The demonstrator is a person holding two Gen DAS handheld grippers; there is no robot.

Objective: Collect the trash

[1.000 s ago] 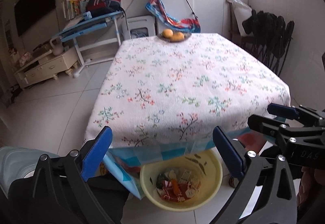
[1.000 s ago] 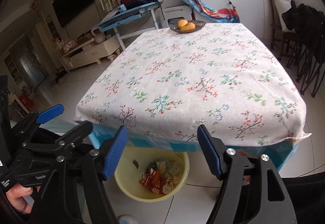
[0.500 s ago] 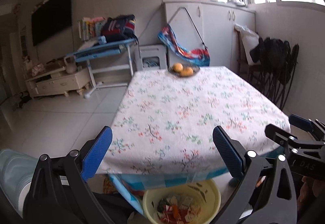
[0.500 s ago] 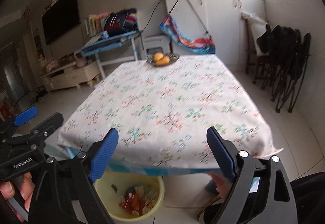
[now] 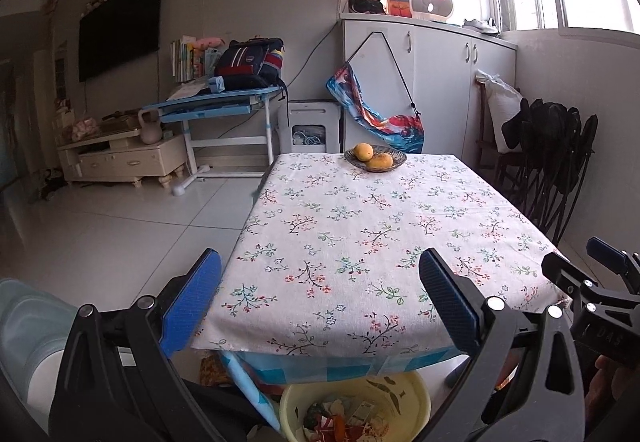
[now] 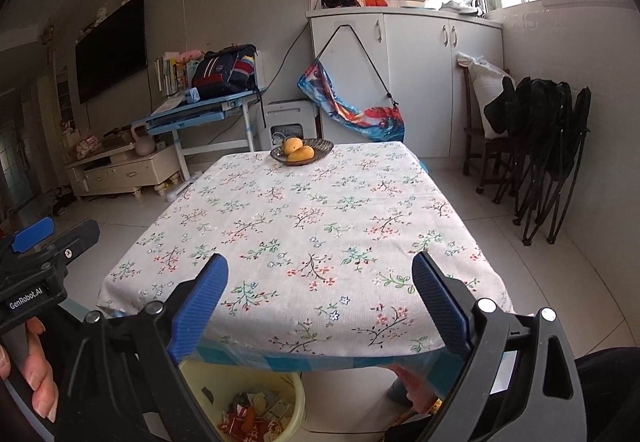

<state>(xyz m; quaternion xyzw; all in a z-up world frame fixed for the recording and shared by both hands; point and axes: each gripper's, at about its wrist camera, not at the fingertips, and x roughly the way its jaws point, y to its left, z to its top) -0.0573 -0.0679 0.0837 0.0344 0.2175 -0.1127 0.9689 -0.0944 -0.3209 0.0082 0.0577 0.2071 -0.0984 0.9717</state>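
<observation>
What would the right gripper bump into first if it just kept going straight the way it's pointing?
Probably the tablecloth. The right gripper, open and empty, tilts slightly down over the table's near edge, so its line seems to meet the cloth well short of the fruit bowl. Exactly where is hard to judge through the fisheye.

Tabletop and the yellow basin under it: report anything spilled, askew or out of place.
Nothing stands out. The floral tablecloth lies flat, bearing only a fruit bowl at its far end. The trash sits inside the yellow basin on the floor, none visibly spilled beside it. Both grippers are open and empty.
</observation>
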